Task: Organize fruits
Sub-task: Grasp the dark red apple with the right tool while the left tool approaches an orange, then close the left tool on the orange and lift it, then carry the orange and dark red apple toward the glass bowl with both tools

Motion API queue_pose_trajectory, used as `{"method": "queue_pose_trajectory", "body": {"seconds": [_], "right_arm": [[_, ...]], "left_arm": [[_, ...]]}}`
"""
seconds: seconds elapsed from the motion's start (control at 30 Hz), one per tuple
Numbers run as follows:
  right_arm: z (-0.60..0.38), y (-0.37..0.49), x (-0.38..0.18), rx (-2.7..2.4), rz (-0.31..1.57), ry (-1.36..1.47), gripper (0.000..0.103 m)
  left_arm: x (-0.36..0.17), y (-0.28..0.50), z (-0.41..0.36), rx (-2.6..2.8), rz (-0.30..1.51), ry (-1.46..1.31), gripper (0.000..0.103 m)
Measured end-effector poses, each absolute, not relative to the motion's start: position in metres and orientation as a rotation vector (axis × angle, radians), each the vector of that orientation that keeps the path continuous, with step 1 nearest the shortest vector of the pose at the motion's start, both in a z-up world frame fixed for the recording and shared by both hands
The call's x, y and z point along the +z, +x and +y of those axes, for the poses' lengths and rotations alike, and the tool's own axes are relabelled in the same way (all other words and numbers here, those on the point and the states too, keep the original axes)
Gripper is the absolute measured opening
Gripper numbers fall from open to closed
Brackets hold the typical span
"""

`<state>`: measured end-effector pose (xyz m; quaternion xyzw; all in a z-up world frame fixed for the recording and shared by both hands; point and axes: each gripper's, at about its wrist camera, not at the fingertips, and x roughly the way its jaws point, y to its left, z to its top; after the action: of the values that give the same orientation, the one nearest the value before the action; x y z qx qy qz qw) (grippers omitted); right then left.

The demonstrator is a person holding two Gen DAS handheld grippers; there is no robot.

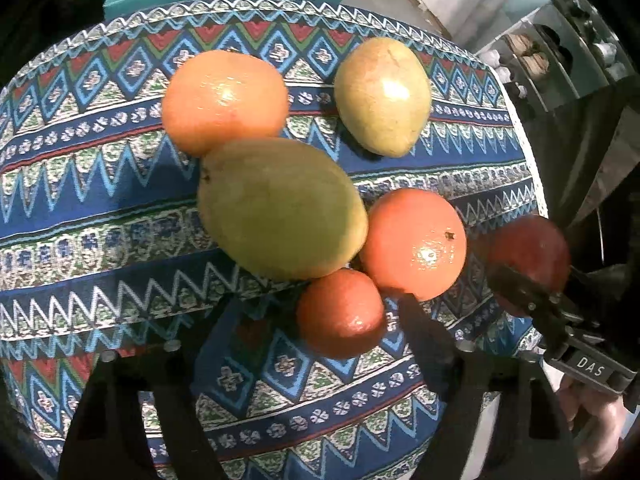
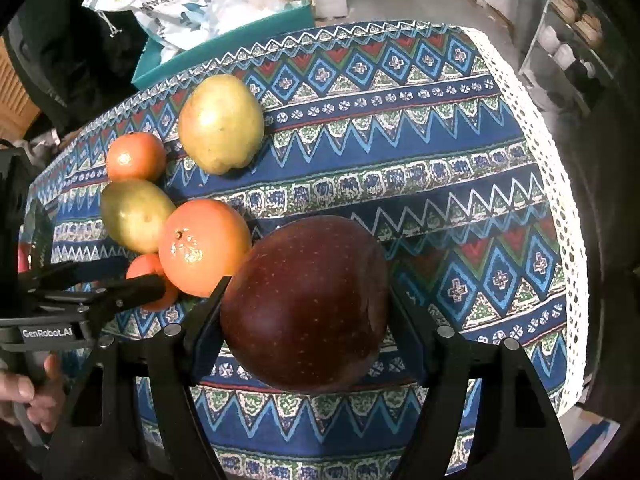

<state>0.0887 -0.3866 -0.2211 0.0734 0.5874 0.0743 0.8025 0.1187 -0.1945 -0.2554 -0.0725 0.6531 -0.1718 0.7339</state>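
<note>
My right gripper [image 2: 306,300] is shut on a dark red apple [image 2: 306,304] and holds it over the patterned tablecloth [image 2: 420,152]; the apple also shows at the right in the left wrist view [image 1: 532,248]. My left gripper [image 1: 320,316] is open, its fingers either side of a small orange [image 1: 340,314]. Around it lie a large green pear [image 1: 280,208], an orange [image 1: 414,242], another orange [image 1: 224,100] and a yellow pear [image 1: 382,96]. The same fruits cluster at the left in the right wrist view, with the yellow pear [image 2: 220,124] farthest back.
A teal box [image 2: 224,44] with plastic bags stands beyond the table's far edge. A shelf unit [image 2: 568,40] stands at the right. The tablecloth's white lace edge [image 2: 560,184] marks the right side of the table.
</note>
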Motion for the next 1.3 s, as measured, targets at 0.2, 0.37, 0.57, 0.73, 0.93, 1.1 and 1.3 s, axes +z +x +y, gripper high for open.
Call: {"method": "queue_pose_trajectory", "body": {"seconds": [0.2, 0.37, 0.57, 0.73, 0.93, 1.1, 1.3], "right_arm": [[-0.386, 0.09, -0.22, 0.158, 1.259, 0.157, 0.073], [-0.382, 0.09, -0.215, 0.166, 1.246, 0.143, 0.073], [-0.373, 0.088, -0.2, 0.172, 1.201, 0.096, 0.073], [-0.363, 0.087, -0.179, 0.185, 1.15, 0.058, 0.073], [-0.349, 0.083, -0.15, 0.209, 1.089, 0.019, 0.073], [-0.333, 0.08, -0.129, 0.244, 1.044, 0.008, 0.073], [-0.315, 0.077, -0.109, 0.286, 0.999, -0.006, 0.073]], "left_arm": [[-0.261, 0.116, -0.205, -0.438, 1.466, -0.174, 0.047], [-0.254, 0.109, -0.205, -0.442, 1.435, -0.113, 0.046], [-0.233, 0.101, -0.195, -0.433, 1.367, -0.039, 0.046], [-0.214, 0.095, -0.181, -0.405, 1.31, 0.021, 0.046], [-0.192, 0.086, -0.161, -0.381, 1.24, 0.065, 0.046], [-0.171, 0.078, -0.151, -0.374, 1.181, 0.085, 0.046], [-0.14, 0.066, -0.137, -0.372, 1.099, 0.107, 0.046]]}}
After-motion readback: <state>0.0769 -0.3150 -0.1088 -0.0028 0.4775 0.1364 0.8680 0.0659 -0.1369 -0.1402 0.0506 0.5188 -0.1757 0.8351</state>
